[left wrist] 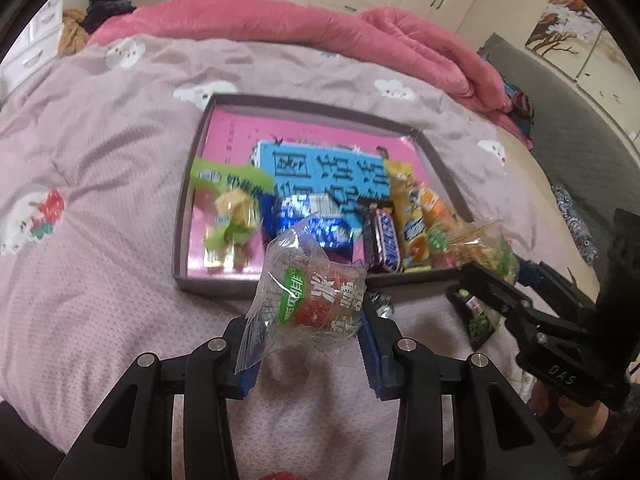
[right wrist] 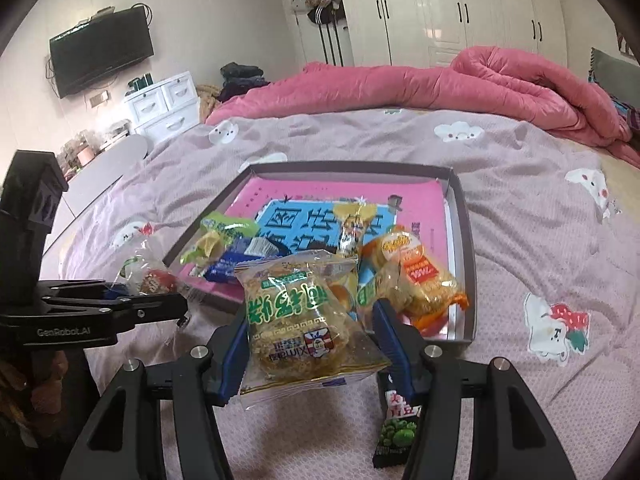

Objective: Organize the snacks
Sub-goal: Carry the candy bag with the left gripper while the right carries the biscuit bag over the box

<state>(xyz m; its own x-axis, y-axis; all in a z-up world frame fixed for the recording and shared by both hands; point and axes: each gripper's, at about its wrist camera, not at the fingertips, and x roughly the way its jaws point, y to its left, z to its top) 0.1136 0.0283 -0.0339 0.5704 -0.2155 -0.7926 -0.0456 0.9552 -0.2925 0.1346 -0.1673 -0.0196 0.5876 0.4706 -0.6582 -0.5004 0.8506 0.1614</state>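
Note:
A shallow grey box [left wrist: 191,200] with a pink and blue book on its floor lies on the bed. Inside are a green-yellow packet [left wrist: 228,208], a blue packet [left wrist: 316,224], a dark chocolate bar [left wrist: 382,240] and yellow and orange packets [left wrist: 424,220]. My left gripper [left wrist: 308,320] is shut on a clear packet with a red sweet and a green label [left wrist: 316,292], held above the box's near wall. My right gripper [right wrist: 310,320] is shut on a clear packet of yellow crisp noodles with green lettering [right wrist: 300,312], just in front of the box [right wrist: 466,240].
A dark packet of green peas [right wrist: 396,428] lies on the pale purple bed cover [right wrist: 540,220] under my right gripper. A small silver wrapper [left wrist: 380,304] sits by the box's near wall. A rolled pink quilt [left wrist: 400,40] lines the far side of the bed.

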